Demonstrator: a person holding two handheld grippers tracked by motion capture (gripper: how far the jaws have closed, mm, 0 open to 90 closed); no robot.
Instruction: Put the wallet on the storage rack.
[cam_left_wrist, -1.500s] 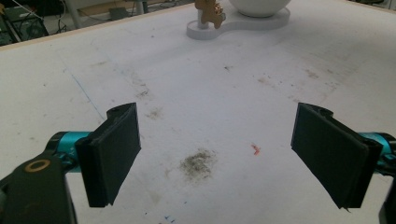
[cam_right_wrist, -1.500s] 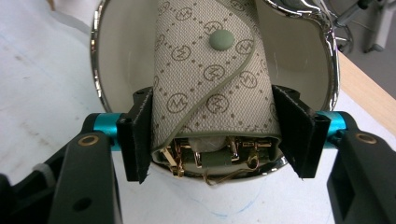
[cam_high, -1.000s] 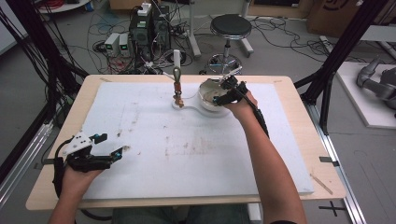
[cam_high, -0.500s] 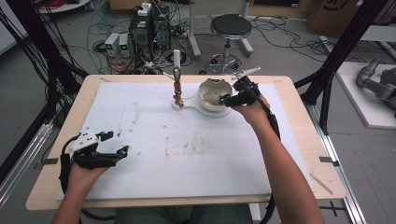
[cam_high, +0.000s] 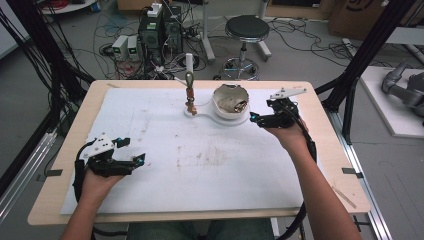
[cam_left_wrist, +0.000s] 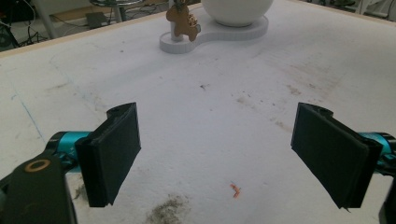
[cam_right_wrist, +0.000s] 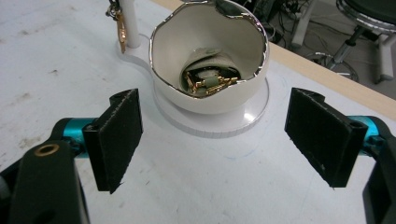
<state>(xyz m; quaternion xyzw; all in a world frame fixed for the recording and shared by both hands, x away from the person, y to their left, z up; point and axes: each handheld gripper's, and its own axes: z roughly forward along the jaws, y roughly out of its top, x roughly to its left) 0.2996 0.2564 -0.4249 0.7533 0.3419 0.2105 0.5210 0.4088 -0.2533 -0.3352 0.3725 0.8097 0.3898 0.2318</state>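
Observation:
A white egg-shaped bowl (cam_high: 230, 101) (cam_right_wrist: 208, 56) (cam_left_wrist: 237, 10) with a gold jagged rim stands on a white base (cam_high: 210, 115) (cam_right_wrist: 219, 122) at the table's far middle. Gold jewellery (cam_right_wrist: 209, 83) lies inside the bowl. A thin white post (cam_high: 189, 67) (cam_right_wrist: 129, 23) rises from the base, and a small gold-brown charm (cam_high: 190, 97) (cam_left_wrist: 183, 22) hangs on it. My right gripper (cam_high: 262, 119) (cam_right_wrist: 212, 142) is open just right of the bowl, jaws pointing at it, nothing between them. My left gripper (cam_high: 134, 161) (cam_left_wrist: 223, 156) is open near the front left, low over the white sheet (cam_high: 175, 150).
The white sheet covers most of the wooden table (cam_high: 320, 115) and bears brown stains (cam_high: 210, 157) in the middle. A small orange scrap (cam_left_wrist: 235, 189) lies between the left jaws on the sheet. Behind the table are a stool (cam_high: 246, 30), electronics and cables on the floor.
My right gripper has drawn back from over the bowl to its right side. My left hand has shifted a little toward the middle of the table.

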